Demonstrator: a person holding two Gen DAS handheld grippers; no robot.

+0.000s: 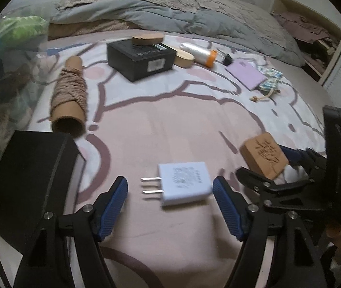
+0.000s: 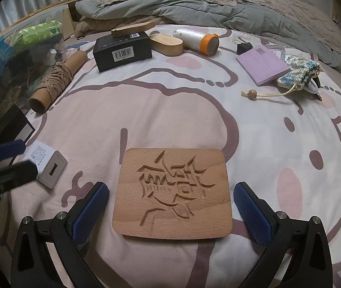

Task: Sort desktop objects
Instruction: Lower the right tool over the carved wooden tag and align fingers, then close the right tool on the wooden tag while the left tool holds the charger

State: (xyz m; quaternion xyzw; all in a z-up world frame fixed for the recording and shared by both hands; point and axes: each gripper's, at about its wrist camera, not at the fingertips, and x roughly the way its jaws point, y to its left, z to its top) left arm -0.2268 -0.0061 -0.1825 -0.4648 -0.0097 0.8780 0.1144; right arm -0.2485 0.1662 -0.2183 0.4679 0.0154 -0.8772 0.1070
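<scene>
**Both claws poised over the bedspread**

On the patterned bedspread (image 2: 266, 144) I straddle the white charger (image 1: 185, 183) with my left gripper (image 1: 170, 192), jaws apart, pads not touching. My right gripper (image 2: 171, 206) brackets the carved wooden coaster (image 2: 173, 194), gripping nothing. The clear bin (image 2: 14, 55) far left blurs its contents.
</scene>
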